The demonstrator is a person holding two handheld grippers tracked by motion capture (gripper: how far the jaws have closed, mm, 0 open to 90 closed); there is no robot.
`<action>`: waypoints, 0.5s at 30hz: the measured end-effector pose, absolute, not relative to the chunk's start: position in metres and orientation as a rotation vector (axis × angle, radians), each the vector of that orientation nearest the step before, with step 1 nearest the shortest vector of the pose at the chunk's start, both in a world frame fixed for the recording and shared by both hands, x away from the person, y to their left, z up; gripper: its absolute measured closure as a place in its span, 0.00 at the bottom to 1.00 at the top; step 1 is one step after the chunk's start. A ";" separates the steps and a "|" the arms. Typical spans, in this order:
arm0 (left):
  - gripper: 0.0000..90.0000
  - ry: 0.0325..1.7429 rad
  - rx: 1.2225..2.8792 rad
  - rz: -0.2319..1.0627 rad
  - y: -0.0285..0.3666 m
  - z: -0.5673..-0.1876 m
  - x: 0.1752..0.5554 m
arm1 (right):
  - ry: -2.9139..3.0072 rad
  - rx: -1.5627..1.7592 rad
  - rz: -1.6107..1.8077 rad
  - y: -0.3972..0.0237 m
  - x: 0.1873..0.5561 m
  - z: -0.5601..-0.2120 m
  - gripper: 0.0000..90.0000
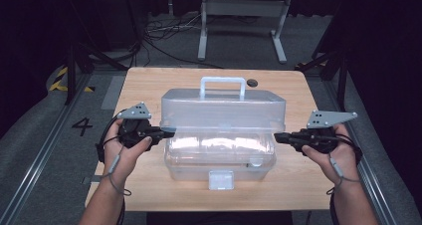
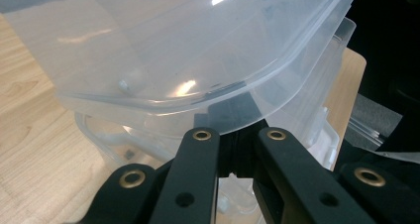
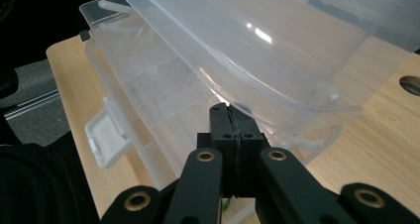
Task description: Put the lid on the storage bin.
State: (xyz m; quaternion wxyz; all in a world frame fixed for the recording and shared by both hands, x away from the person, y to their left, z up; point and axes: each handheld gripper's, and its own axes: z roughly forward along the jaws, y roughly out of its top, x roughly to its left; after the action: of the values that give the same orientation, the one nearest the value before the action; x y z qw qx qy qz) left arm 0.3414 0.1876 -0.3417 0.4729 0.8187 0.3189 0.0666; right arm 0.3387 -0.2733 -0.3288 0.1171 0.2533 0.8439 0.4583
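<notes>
— Clear plastic lid half raised over box on counter; resting just above left claw, pressed together beneath its edge.
— Right claw pressed together too, pinching nothing, tips under opposite edge. Best lifted evenly from both ends, slowly, keeping tips beneath rim.

Overhead glare, dark surroundings, mild softness
</notes>
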 end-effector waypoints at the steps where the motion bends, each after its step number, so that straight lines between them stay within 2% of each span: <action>1: 1.00 0.782 2.006 0.161 0.187 -0.342 0.341 | 2.473 0.744 1.339 -0.274 0.339 -0.329 1.00; 15: 0.97 0.777 2.041 0.117 0.187 -0.346 0.338 | 2.525 0.775 1.308 -0.275 0.340 -0.330 1.00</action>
State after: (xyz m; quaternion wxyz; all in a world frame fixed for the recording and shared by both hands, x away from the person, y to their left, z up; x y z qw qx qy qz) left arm 0.3379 0.1865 -0.3461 0.4593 0.8290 0.3156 0.0477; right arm 0.3402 -0.2748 -0.3300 0.0967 0.2617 0.8527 0.4418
